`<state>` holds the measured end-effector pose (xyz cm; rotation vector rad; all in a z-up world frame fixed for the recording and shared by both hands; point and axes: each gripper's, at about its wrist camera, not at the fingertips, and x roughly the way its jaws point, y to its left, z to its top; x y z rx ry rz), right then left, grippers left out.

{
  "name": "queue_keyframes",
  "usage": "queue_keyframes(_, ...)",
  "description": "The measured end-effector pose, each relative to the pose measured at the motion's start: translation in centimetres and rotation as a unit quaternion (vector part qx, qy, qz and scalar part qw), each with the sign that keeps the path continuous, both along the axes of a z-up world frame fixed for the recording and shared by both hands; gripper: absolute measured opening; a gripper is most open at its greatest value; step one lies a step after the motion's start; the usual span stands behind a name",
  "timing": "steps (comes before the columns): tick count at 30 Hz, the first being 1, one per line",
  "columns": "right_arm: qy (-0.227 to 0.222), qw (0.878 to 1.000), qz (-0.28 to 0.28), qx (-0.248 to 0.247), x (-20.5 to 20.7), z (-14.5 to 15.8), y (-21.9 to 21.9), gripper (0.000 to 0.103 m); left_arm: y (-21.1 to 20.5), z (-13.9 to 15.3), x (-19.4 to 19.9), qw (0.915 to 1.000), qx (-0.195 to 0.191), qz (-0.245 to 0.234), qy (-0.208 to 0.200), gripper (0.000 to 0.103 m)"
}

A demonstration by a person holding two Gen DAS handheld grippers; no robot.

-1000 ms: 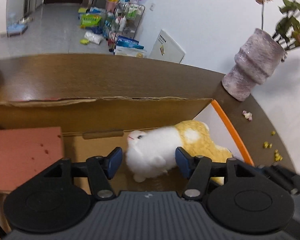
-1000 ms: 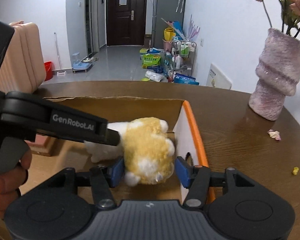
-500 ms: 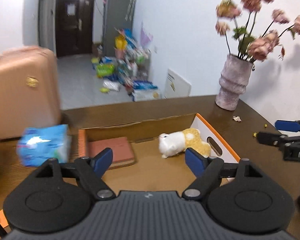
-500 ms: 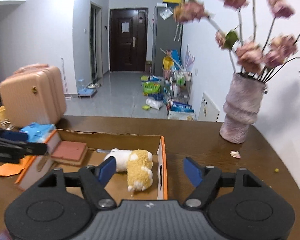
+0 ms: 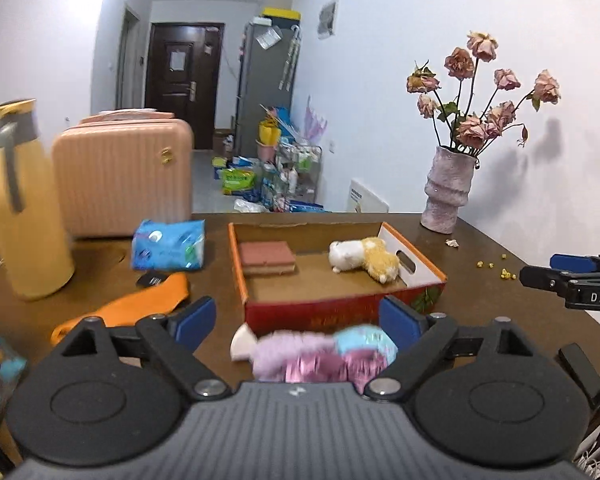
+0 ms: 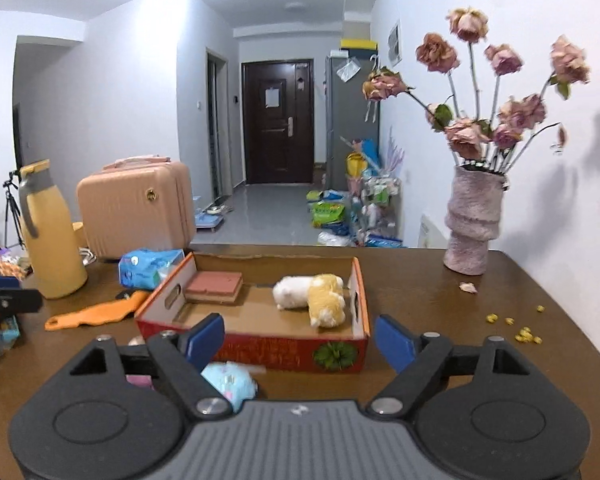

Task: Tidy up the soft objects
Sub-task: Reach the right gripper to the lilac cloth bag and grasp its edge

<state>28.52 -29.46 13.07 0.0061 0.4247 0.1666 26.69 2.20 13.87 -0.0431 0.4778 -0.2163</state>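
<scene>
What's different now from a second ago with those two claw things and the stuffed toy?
Both grippers, left and right, let go of the plush hamster, pulled back from the box and are opening, empty. The hamster stays lying in the box beside the sponge.

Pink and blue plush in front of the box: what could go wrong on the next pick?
1. The pink and blue plush lies close against the red box; fingers closing on it might catch or shove the box wall.
2. Both grippers, the left and the right, have opening jaws with nothing between them and aim toward the same spot, so they might collide.
3. The vase could tip on a wide swing.
</scene>
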Motion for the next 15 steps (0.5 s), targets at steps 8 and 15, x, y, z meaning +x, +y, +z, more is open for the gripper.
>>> queue_keyframes(8, -0.033, 0.999, 0.009, 0.018, -11.7, -4.1, 1.0, 0.088, 3.1, -4.1, -11.5, 0.9979, -0.034, 0.042, -0.036, 0.098)
queue_keyframes(15, -0.039, 0.997, -0.012, 0.066, -20.3, -9.0, 1.7, 0.094, 3.3, -7.9, -21.2, 0.9941, -0.004, 0.067, -0.085, 0.103)
